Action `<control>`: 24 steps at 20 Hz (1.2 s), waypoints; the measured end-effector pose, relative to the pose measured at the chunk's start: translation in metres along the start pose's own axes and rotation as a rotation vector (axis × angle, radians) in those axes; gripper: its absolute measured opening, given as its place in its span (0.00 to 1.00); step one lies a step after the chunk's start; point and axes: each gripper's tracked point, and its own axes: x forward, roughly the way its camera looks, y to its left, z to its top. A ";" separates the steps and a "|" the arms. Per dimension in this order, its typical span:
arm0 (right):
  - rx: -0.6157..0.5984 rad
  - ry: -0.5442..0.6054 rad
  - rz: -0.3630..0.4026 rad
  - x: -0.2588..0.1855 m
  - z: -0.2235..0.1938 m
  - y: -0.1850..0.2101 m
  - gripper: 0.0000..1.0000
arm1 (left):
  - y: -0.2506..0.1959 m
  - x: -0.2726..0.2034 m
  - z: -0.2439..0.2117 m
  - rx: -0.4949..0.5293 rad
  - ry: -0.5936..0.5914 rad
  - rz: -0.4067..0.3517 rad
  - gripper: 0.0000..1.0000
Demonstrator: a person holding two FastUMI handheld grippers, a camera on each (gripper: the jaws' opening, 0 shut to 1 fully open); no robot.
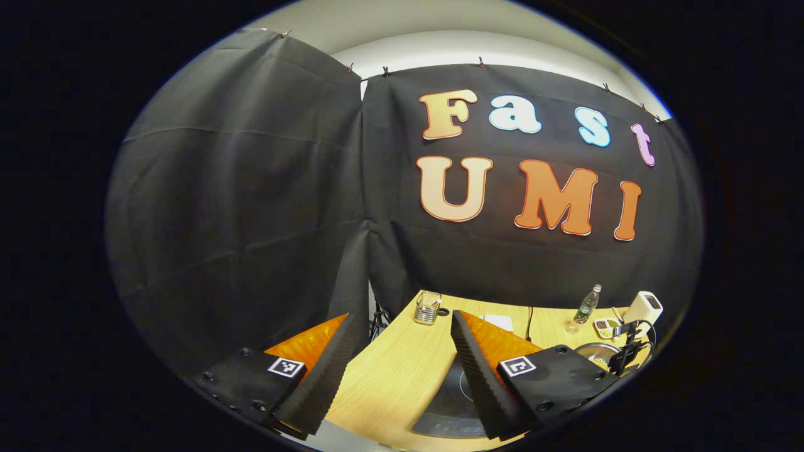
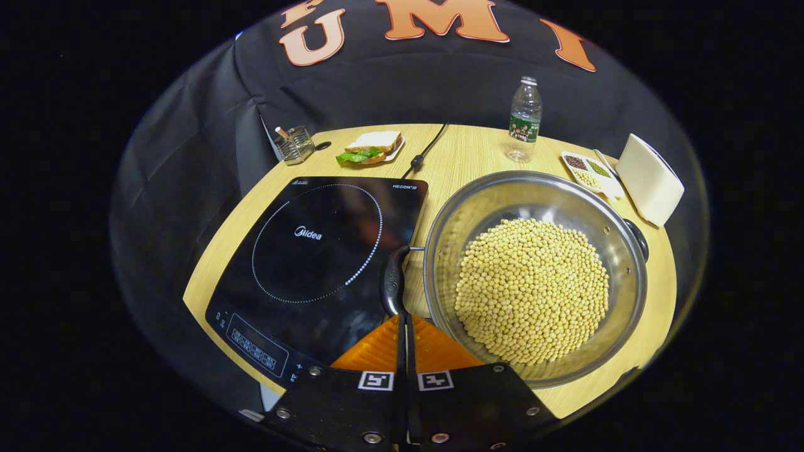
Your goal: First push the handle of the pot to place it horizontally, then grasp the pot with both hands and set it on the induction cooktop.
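Observation:
A steel pot (image 2: 622, 276) full of pale yellow beans stands on the wooden table, just right of the black induction cooktop (image 2: 320, 251). Its black left handle (image 2: 393, 279) lies between pot and cooktop, with a second handle (image 2: 637, 237) on the far rim. My right gripper (image 2: 402, 317) is shut, fingers pressed together with nothing between them, tips right at the near end of the left handle. My left gripper (image 1: 402, 317) is held high and stands wide open and empty, above the near edge of the cooktop (image 1: 449, 402). The pot rim (image 1: 590, 349) shows far to its right.
At the back of the table are a glass holder (image 2: 294, 144), a sandwich on a plate (image 2: 372, 148), a water bottle (image 2: 524, 116), a small dish of beans (image 2: 587, 171) and a white appliance (image 2: 650, 179). A black cable (image 2: 427, 150) runs back from the cooktop.

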 end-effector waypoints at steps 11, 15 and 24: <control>0.034 -0.032 -0.019 0.020 0.026 0.004 0.00 | -0.046 0.017 -0.028 -0.012 0.090 -0.121 0.98; 0.087 -0.071 -0.012 0.002 0.033 -0.001 0.00 | -0.085 0.025 -0.053 -0.038 0.166 -0.221 0.98; 0.263 -0.189 -0.169 -0.069 0.031 -0.108 0.01 | -0.201 0.038 -0.134 -0.022 0.354 -0.463 0.98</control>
